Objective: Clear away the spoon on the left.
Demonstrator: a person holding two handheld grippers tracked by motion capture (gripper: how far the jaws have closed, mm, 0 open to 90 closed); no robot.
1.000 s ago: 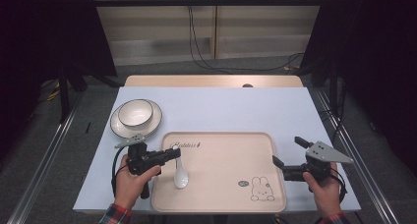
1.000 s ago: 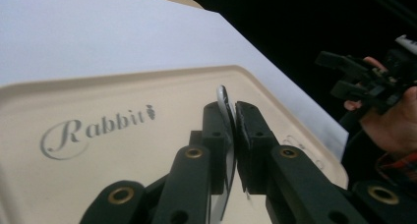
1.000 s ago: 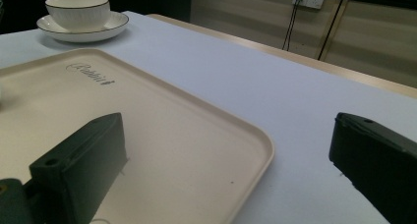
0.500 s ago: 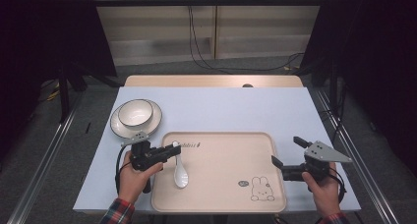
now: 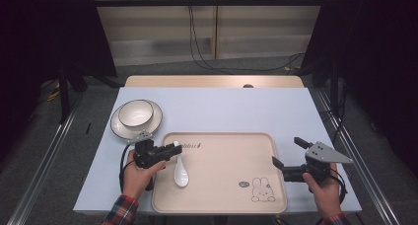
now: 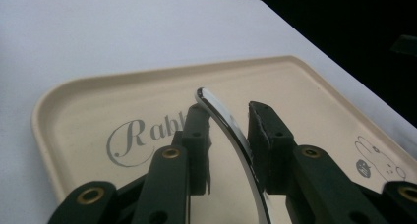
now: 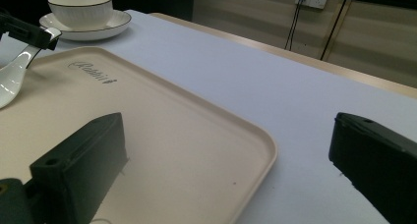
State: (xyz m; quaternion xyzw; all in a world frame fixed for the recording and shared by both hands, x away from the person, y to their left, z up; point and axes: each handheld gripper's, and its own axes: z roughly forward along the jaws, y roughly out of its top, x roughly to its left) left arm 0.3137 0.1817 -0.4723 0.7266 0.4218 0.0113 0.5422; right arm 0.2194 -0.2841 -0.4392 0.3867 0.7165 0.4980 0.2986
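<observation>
A white ceramic spoon [image 5: 180, 173] lies with its bowl on the beige tray [image 5: 222, 156], near the tray's left edge, its handle slanting up. My left gripper [image 5: 175, 150] reaches over that edge. In the left gripper view the handle [image 6: 231, 130] runs between the two pads, with a gap on the right side. The jaws have just been opening and no longer pinch the handle, so my left gripper [image 6: 228, 113] is open. My right gripper [image 5: 287, 151] stands wide open at the tray's right edge, one finger over the tray [image 7: 172, 135], one over the table, nothing between them.
A white bowl [image 5: 135, 112] with a dark rim sits on a saucer [image 5: 118, 129] on the pale blue table, just behind the tray's left corner. The tray bears a "Rabbit" print [image 5: 191, 146] and a rabbit drawing [image 5: 262, 190]. Dark floor surrounds the table.
The left hand has sunk a little toward the tray and its jaws have spread around the spoon handle. The right gripper has not moved.
</observation>
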